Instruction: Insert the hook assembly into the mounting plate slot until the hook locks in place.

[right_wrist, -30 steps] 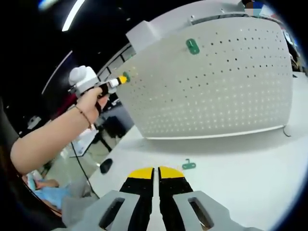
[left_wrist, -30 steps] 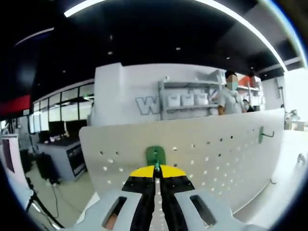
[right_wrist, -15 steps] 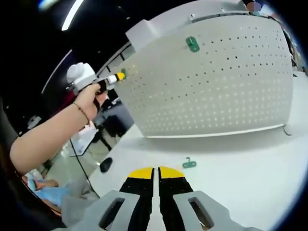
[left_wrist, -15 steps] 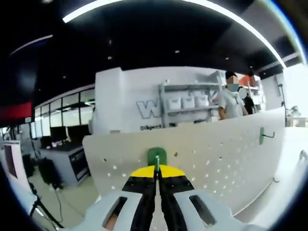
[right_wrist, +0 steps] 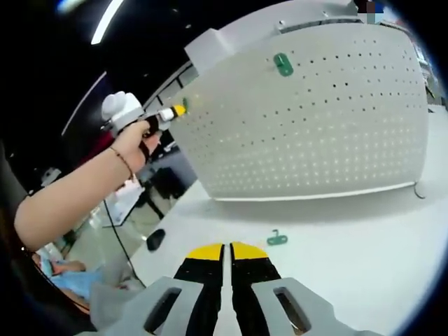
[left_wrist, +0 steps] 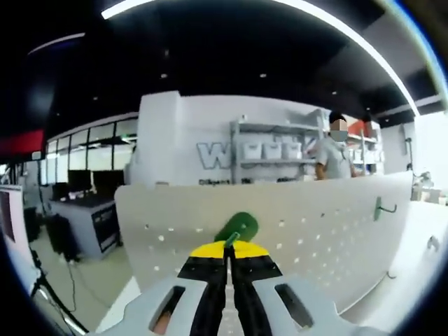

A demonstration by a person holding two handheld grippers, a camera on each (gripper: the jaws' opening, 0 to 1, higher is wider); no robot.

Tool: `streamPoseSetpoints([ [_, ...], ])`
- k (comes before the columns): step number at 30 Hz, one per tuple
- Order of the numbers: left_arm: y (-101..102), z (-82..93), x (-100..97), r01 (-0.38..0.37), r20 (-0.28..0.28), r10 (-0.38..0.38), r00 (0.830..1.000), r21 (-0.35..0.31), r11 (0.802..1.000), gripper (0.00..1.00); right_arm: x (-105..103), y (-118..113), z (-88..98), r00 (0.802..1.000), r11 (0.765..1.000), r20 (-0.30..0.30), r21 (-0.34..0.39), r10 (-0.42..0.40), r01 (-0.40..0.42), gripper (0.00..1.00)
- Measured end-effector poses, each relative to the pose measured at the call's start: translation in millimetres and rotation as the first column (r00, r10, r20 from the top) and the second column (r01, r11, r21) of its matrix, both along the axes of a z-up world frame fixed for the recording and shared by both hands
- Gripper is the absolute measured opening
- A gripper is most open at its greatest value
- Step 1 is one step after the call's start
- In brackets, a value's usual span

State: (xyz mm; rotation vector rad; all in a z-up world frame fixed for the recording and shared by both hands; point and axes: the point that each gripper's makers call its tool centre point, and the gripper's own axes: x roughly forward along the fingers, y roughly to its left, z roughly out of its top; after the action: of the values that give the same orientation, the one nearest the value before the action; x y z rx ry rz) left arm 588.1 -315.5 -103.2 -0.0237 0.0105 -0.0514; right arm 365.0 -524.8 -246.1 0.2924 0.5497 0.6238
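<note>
In the left gripper view, we found the left gripper [left_wrist: 228, 246] at lower centre, its jaws clenched on a green hook [left_wrist: 236, 227] that projected just above the yellow tips, tilted toward the upper right. Directly behind it stood the white perforated mounting plate [left_wrist: 315, 224], spanning the middle of the frame. A second green hook [left_wrist: 379, 208] was seated in the plate at centre right.

In the right gripper view, we noted the right gripper [right_wrist: 227, 249] at bottom centre, jaws pressed together on nothing, above the white table [right_wrist: 364, 245]. A third green hook [right_wrist: 277, 239] lay flat on the table just above the tips. A person's hand [right_wrist: 136, 140] at upper left held the left gripper at the plate's left edge.
</note>
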Motion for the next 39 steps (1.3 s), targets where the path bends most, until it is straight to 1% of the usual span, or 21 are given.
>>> streamPoseSetpoints([
  [5, 0, 5.9, 3.0, 0.022, 0.020, -0.020, 1.000, -0.084, 0.996, 0.01, 0, 2, -0.9, 1.000, 1.000, -0.002, -0.001, 0.005, -0.005, 0.01],
  [9, 0, 2.8, 5.6, 0.036, 0.013, -0.035, 0.999, -0.116, 0.993, 0.01, 1, 4, -0.6, 1.000, 1.000, 0.000, -0.002, 0.010, -0.010, 0.01],
  [10, 1, 1.4, 6.5, 0.036, 0.009, -0.035, 0.999, -0.145, 0.989, 0.01, 1, 4, -0.3, 1.000, 1.000, 0.000, -0.002, 0.011, -0.011, 0.01],
  [12, 2, 1.0, 8.0, 0.037, 0.010, -0.036, 0.999, -0.175, 0.984, 0.01, 4, 4, 1.3, 1.000, 1.000, 0.010, -0.011, 0.016, -0.015, 0.01],
  [14, 2, 0.8, 9.0, 0.038, 0.008, -0.038, 0.999, -0.167, 0.985, 0.01, 14, 4, 7.8, 0.999, 0.999, 0.037, -0.023, 0.026, -0.025, 0.02],
  [15, 2, 0.8, 9.5, 0.039, 0.007, -0.039, 0.999, -0.167, 0.985, 0.01, 25, 4, 14.8, 0.998, 0.999, 0.061, -0.026, 0.024, -0.023, 0.03],
  [16, 3, 0.7, 9.9, 0.041, 0.006, -0.040, 0.999, -0.169, 0.985, 0.01, 28, 4, 17.4, 0.998, 0.999, 0.065, -0.024, 0.024, -0.022, 0.03],
  [17, 3, 0.4, 10.5, 0.043, 0.006, -0.043, 0.999, -0.173, 0.984, 0.01, 42, 3, 28.6, 0.996, 1.000, 0.092, -0.014, 0.021, -0.019, 0.03],
  [18, 4, 0.3, 10.9, 0.045, 0.007, -0.044, 0.999, -0.178, 0.983, 0.01, 46, 3, 31.5, 0.995, 1.000, 0.098, -0.011, 0.019, -0.018, 0.04],
  [20, 3, -0.3, 12.6, 0.055, 0.006, -0.054, 0.999, -0.184, 0.981, 0.01, 62, 6, 45.0, 0.991, 1.000, 0.135, -0.014, 0.019, -0.018, 0.05],
  [22, 1, -0.3, 11.9, 0.061, 0.006, -0.061, 0.998, -0.182, 0.981, 0.01, 77, 15, 57.7, 0.984, 0.999, 0.170, -0.018, 0.044, -0.042, 0.05],
  [23, 1, -0.2, 11.9, 0.063, 0.006, -0.063, 0.998, -0.182, 0.981, 0.01, 86, 24, 66.1, 0.977, 0.997, 0.201, -0.029, 0.075, -0.070, 0.05],
  [25, 1, -0.2, 13.1, 0.067, 0.006, -0.067, 0.998, -0.180, 0.981, 0.01, 98, 37, 78.3, 0.965, 0.994, 0.237, -0.043, 0.111, -0.104, 0.05],
  [26, 1, 0.0, 12.6, 0.069, 0.007, -0.069, 0.998, -0.184, 0.981, 0.01, 108, 46, 88.5, 0.956, 0.992, 0.262, -0.040, 0.129, -0.123, 0.06],
  [28, 2, -0.3, 13.0, 0.070, 0.005, -0.070, 0.998, -0.182, 0.981, 0.01, 124, 62, 104.4, 0.939, 0.986, 0.301, -0.059, 0.165, -0.155, 0.06],
  [30, 2, -0.3, 13.3, 0.072, 0.005, -0.073, 0.997, -0.182, 0.981, 0.01, 137, 77, 119.1, 0.927, 0.983, 0.327, -0.051, 0.182, -0.175, 0.07],
  [32, 0, -0.2, 12.2, 0.074, 0.004, -0.074, 0.997, -0.176, 0.982, 0.01, 147, 92, 127.0, 0.915, 0.976, 0.339, -0.071, 0.218, -0.206, 0.08],
  [34, 0, -0.4, 11.6, 0.075, 0.002, -0.076, 0.997, -0.177, 0.981, 0.01, 157, 106, 134.8, 0.898, 0.972, 0.371, -0.085, 0.237, -0.221, 0.08],
  [35, 0, -0.5, 11.4, 0.074, 0.002, -0.075, 0.997, -0.176, 0.982, 0.01, 158, 109, 135.8, 0.898, 0.971, 0.370, -0.085, 0.238, -0.223, 0.08],
  [37, 0, -0.9, 11.4, 0.077, 0.001, -0.078, 0.997, -0.173, 0.982, 0.01, 166, 120, 140.9, 0.887, 0.968, 0.389, -0.086, 0.249, -0.235, 0.08],
  [39, -1, -0.9, 11.5, 0.078, 0.000, -0.079, 0.997, -0.170, 0.982, 0.01, 173, 129, 143.3, 0.885, 0.966, 0.388, -0.087, 0.256, -0.242, 0.08],
])
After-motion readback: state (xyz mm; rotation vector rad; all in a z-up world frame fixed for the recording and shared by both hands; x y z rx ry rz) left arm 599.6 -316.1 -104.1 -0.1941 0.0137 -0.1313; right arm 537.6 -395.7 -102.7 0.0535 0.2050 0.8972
